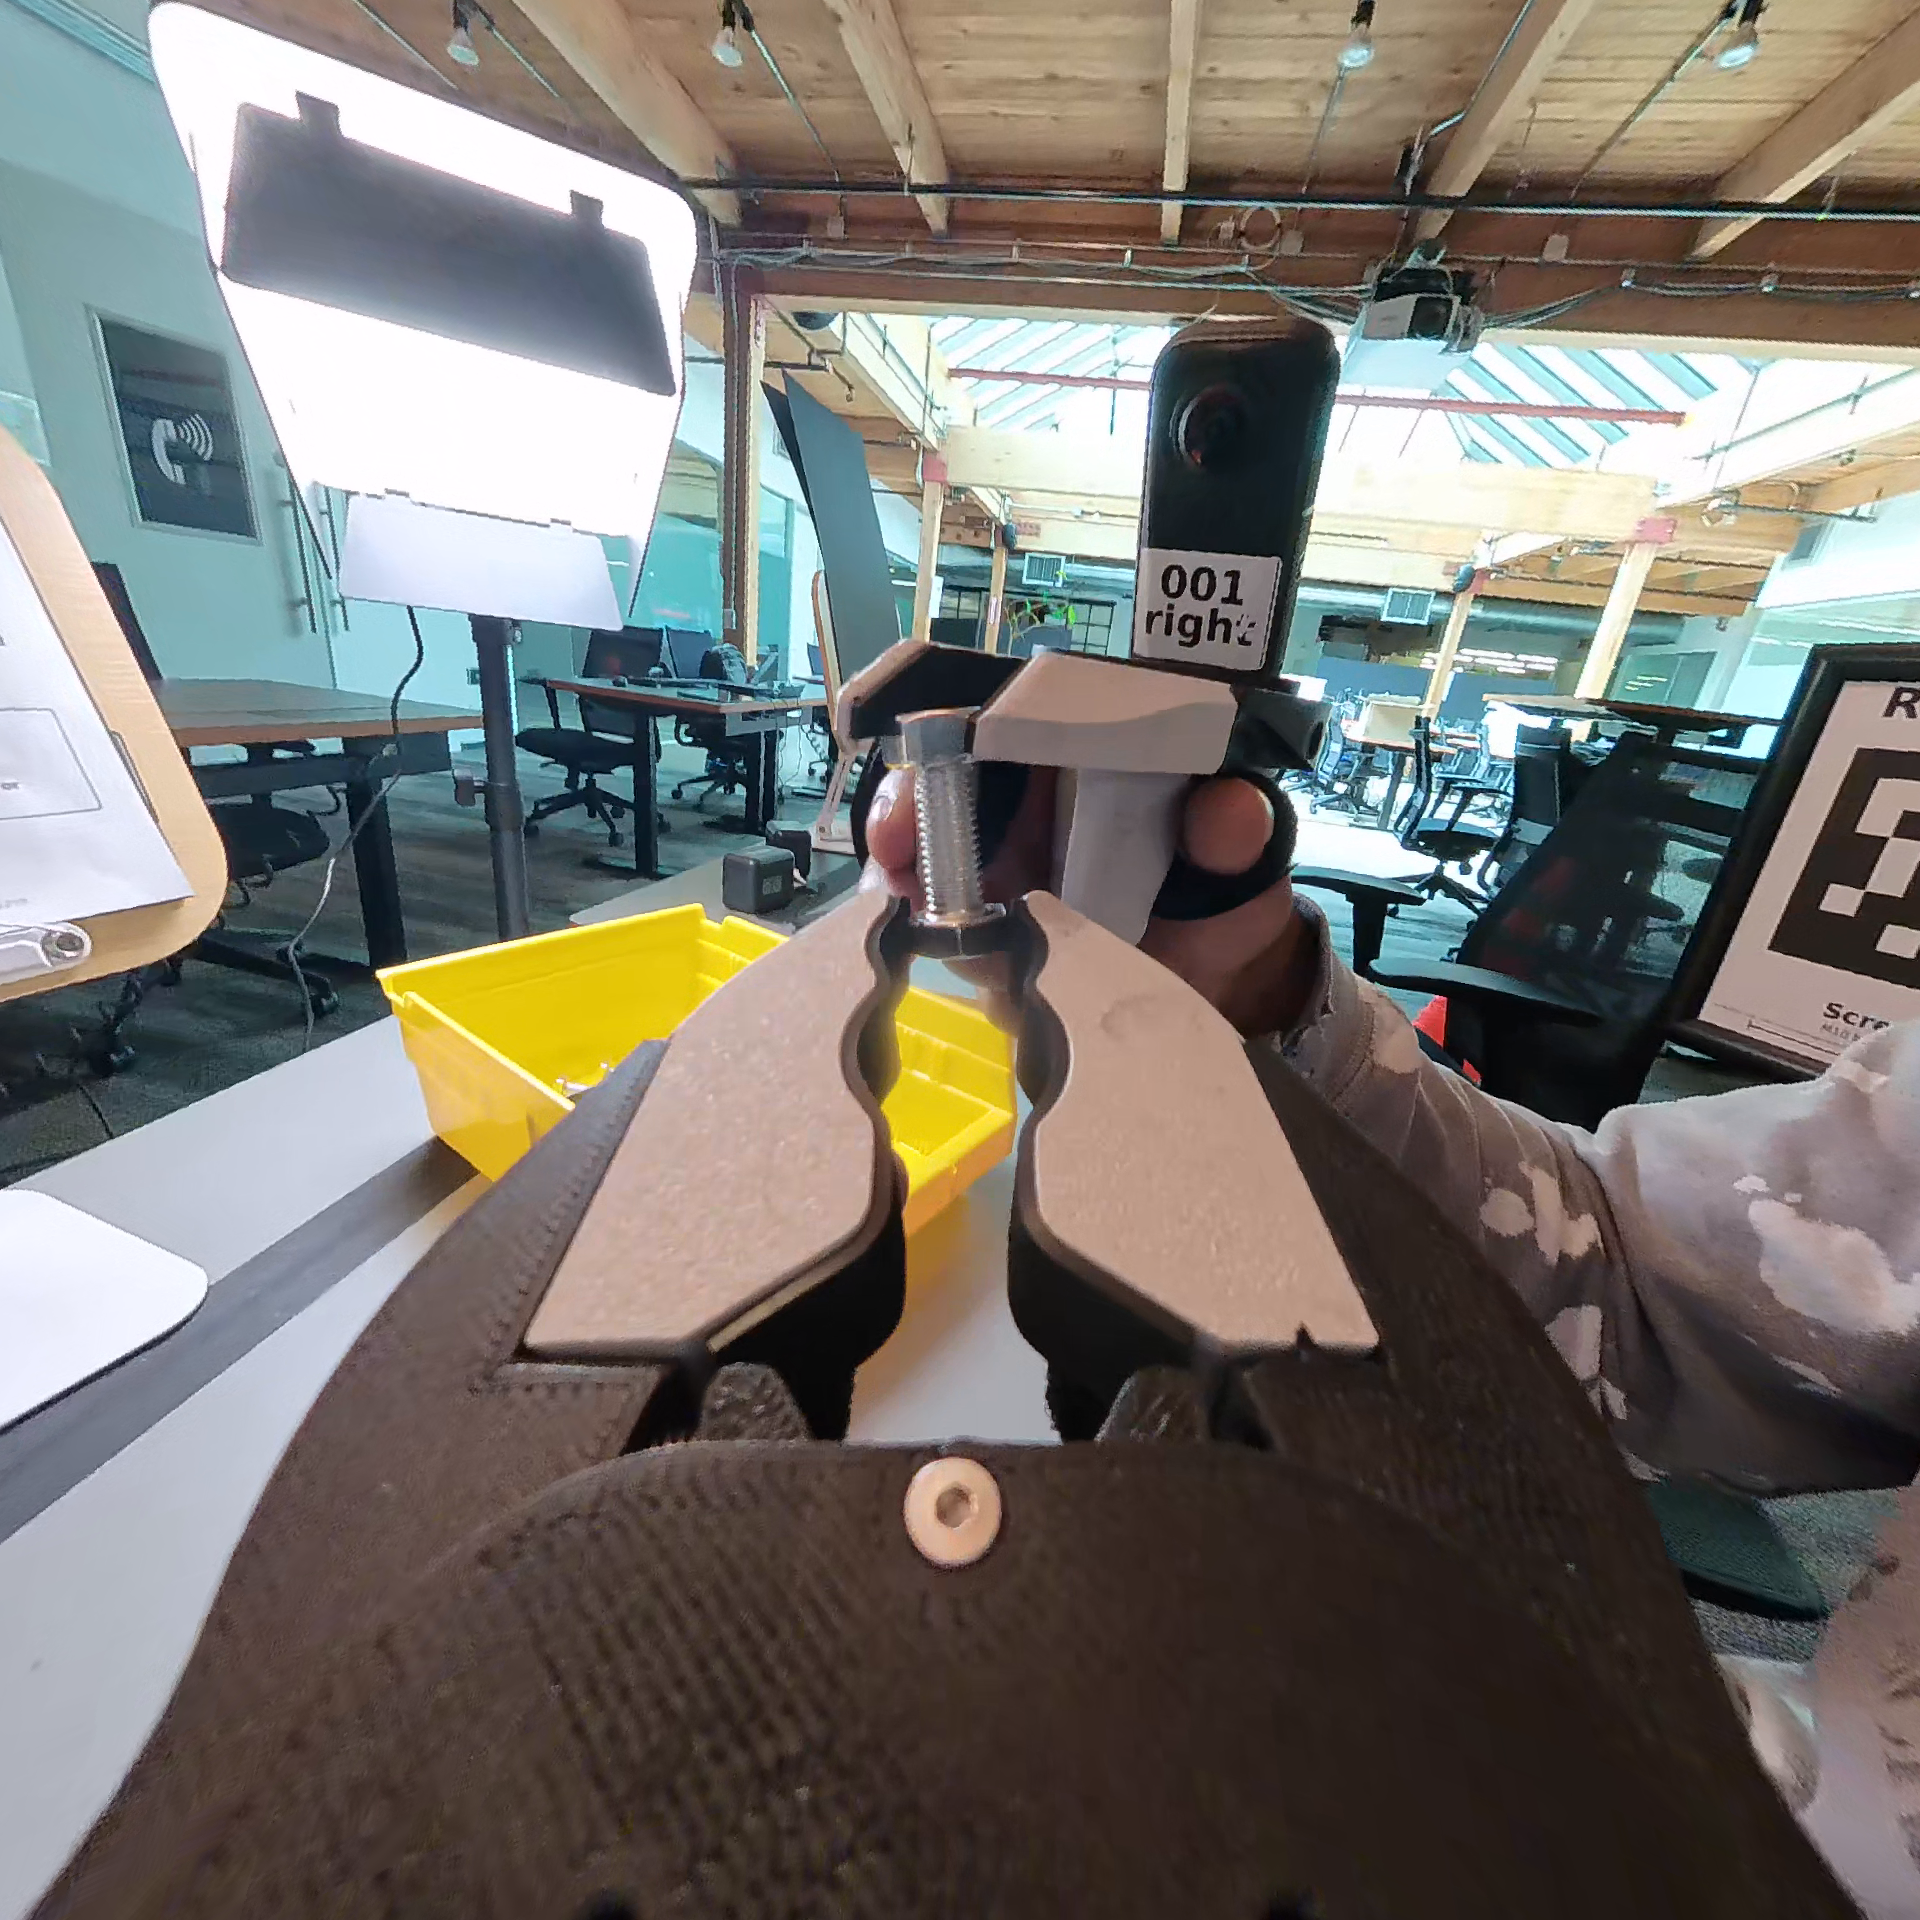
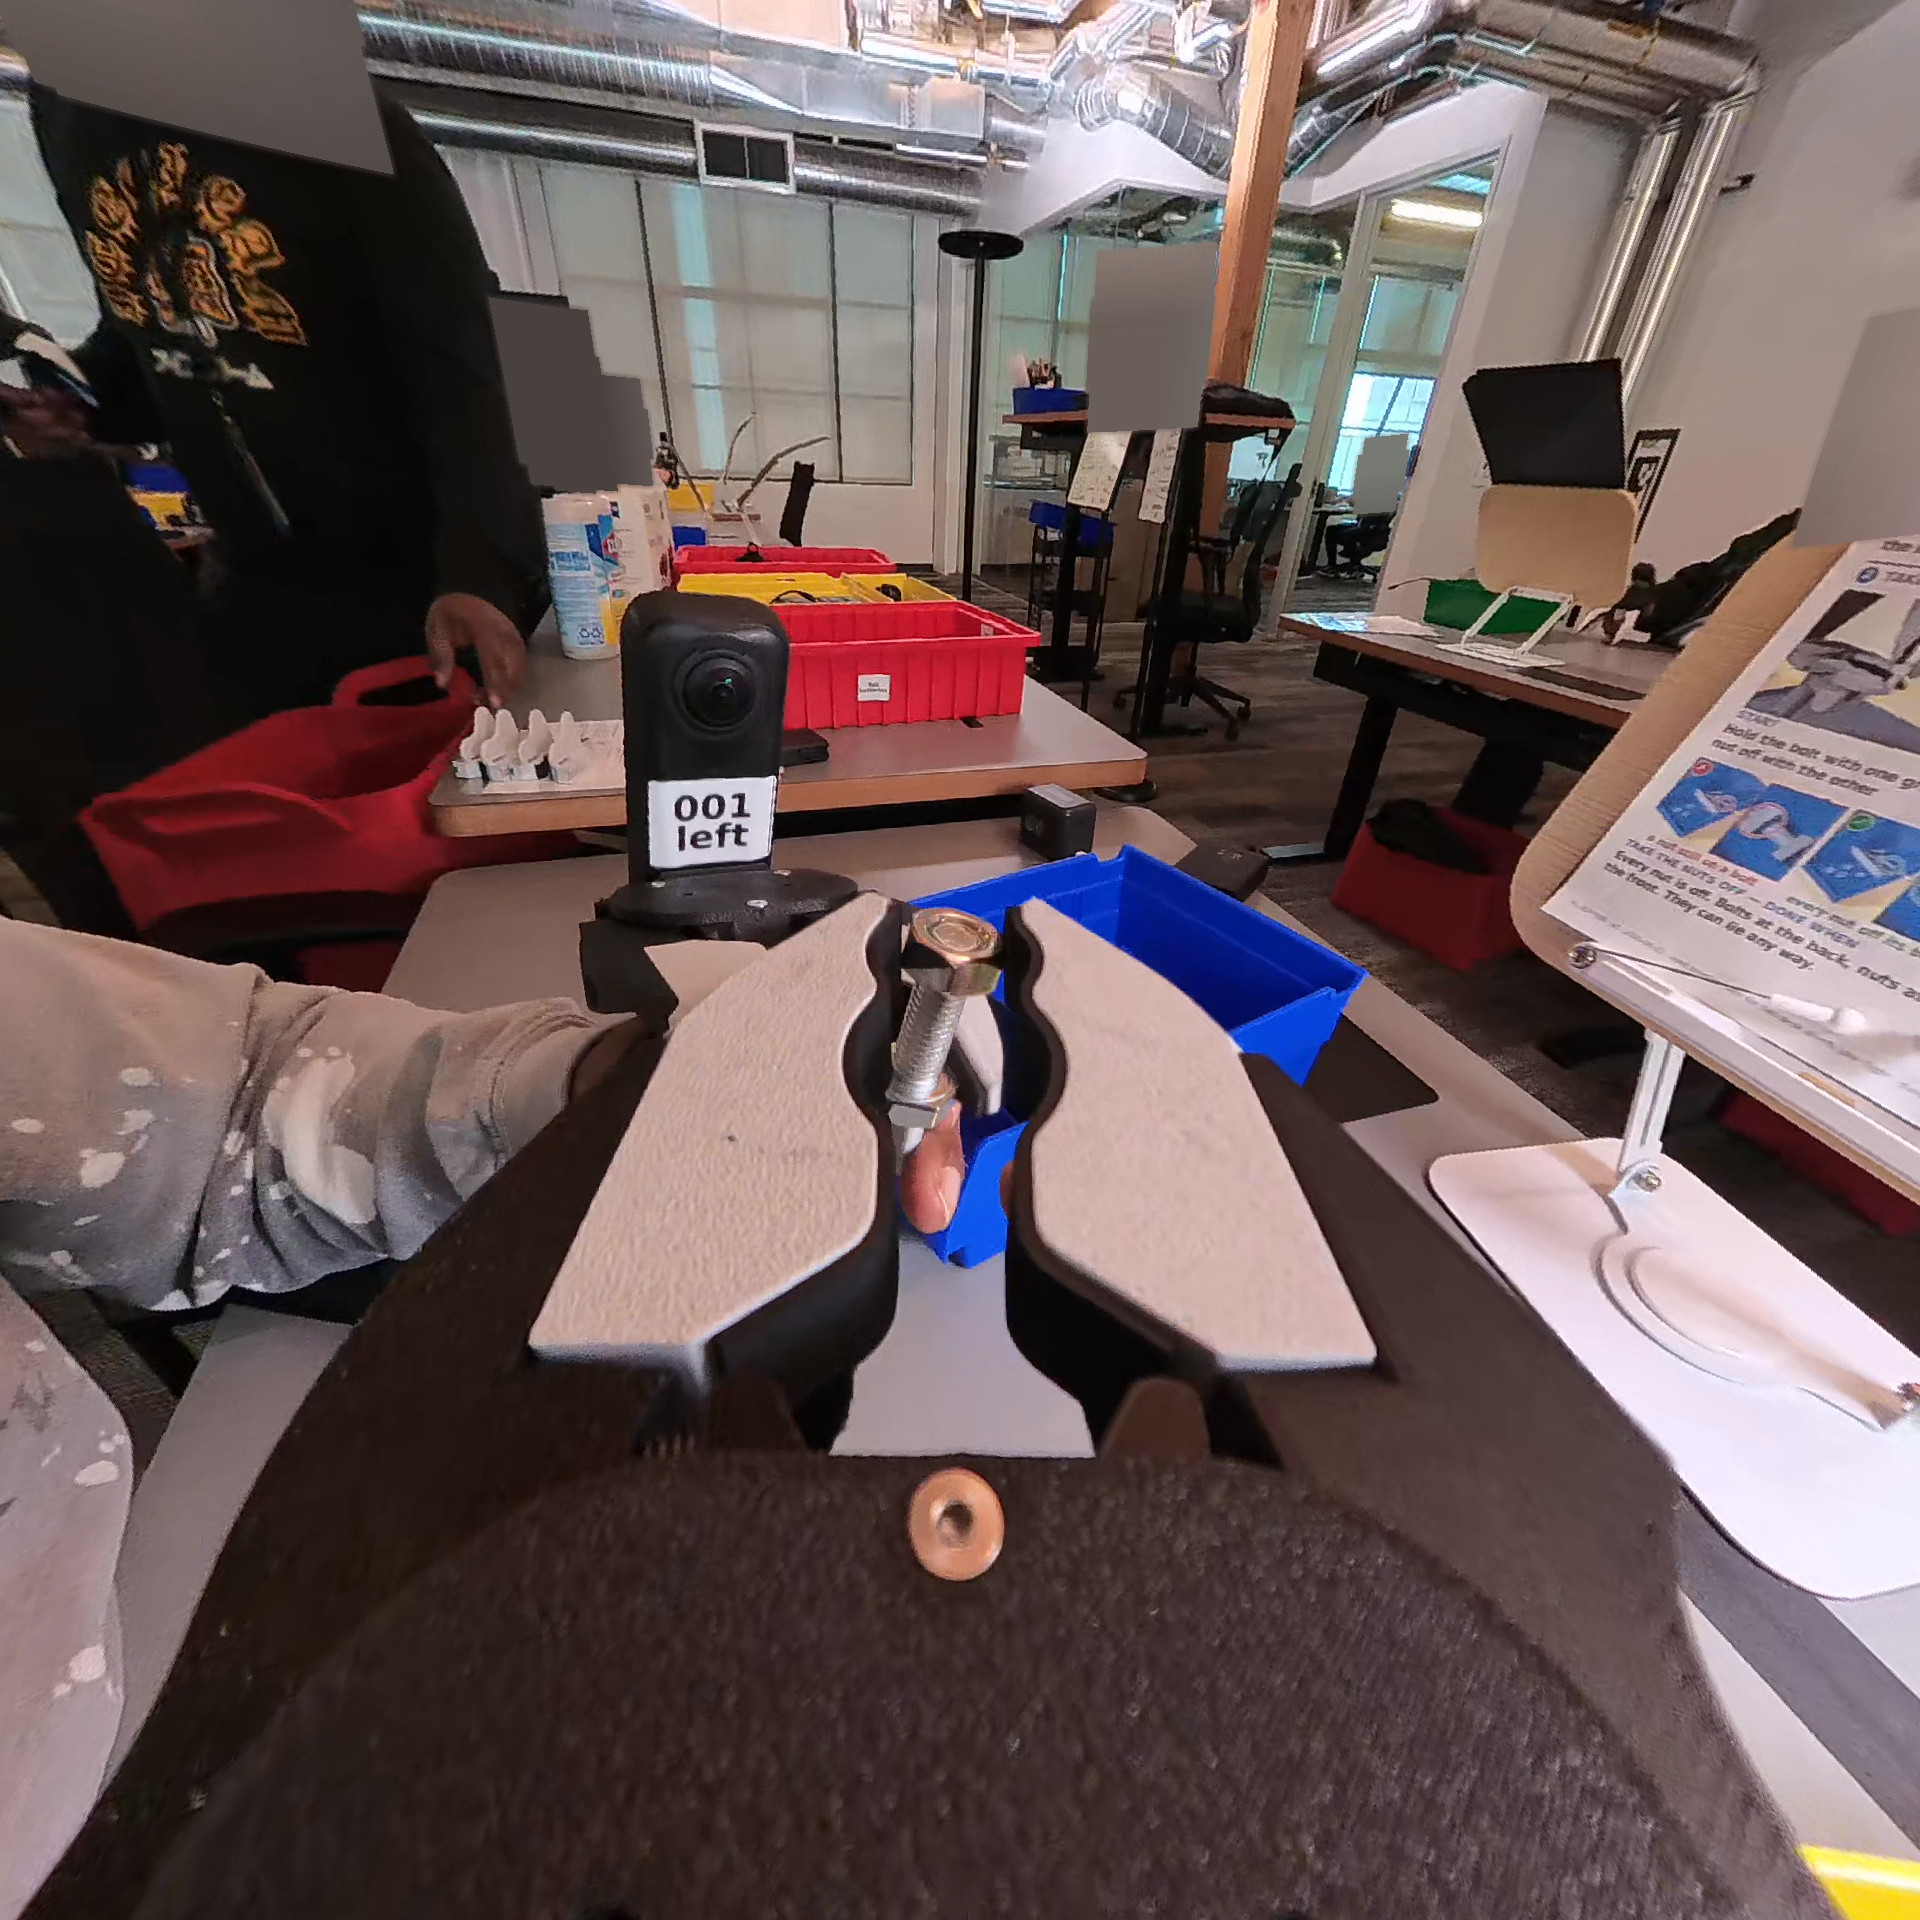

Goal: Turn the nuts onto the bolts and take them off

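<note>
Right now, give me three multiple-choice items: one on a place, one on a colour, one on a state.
1. Where on the bolt sits the nut?
A. against the head
B. at the end far from the head
C. off the bolt

2. What colour is the bin in the left wrist view?
A. yellow
B. green
C. white

3. What does the right gripper do?
A. hangs open
B. grips a bin
C. grips the bolt's head

1 B: bare thread runs between head and nut.
2 A: its walls are yellow.
3 C: its fingers close on the head.
</note>
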`<control>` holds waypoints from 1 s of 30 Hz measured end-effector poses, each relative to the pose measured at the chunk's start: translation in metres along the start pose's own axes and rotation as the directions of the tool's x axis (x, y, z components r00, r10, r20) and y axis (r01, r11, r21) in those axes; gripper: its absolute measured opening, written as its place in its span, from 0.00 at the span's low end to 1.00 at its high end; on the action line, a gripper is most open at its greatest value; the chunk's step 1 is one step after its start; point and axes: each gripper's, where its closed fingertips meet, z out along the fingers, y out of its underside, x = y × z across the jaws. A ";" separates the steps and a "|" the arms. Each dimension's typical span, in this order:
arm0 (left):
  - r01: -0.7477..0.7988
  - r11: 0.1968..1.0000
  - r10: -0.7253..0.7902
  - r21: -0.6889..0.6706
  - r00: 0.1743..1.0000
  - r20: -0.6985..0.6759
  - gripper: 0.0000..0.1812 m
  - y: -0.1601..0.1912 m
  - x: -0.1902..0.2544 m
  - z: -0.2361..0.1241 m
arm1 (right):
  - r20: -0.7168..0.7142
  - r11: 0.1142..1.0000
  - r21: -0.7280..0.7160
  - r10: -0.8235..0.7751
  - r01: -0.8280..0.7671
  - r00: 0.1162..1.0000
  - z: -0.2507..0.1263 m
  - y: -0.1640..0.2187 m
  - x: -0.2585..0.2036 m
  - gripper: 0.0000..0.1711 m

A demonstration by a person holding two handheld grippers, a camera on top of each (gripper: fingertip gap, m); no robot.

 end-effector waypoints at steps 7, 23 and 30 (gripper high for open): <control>-0.035 0.995 0.036 0.089 0.999 -0.010 0.10 -0.013 0.005 -0.005 | 0.053 0.995 0.065 0.076 -0.079 0.996 -0.006 -0.010 0.000 0.19; -0.044 0.989 0.041 0.139 0.999 0.023 0.10 -0.020 -0.001 -0.010 | 0.010 0.982 0.112 0.152 -0.152 0.988 0.000 -0.012 0.007 0.23; -0.065 0.985 0.062 0.157 0.998 0.027 0.10 -0.027 -0.001 -0.014 | -0.031 0.970 0.180 0.170 -0.161 0.985 -0.012 -0.023 0.019 0.16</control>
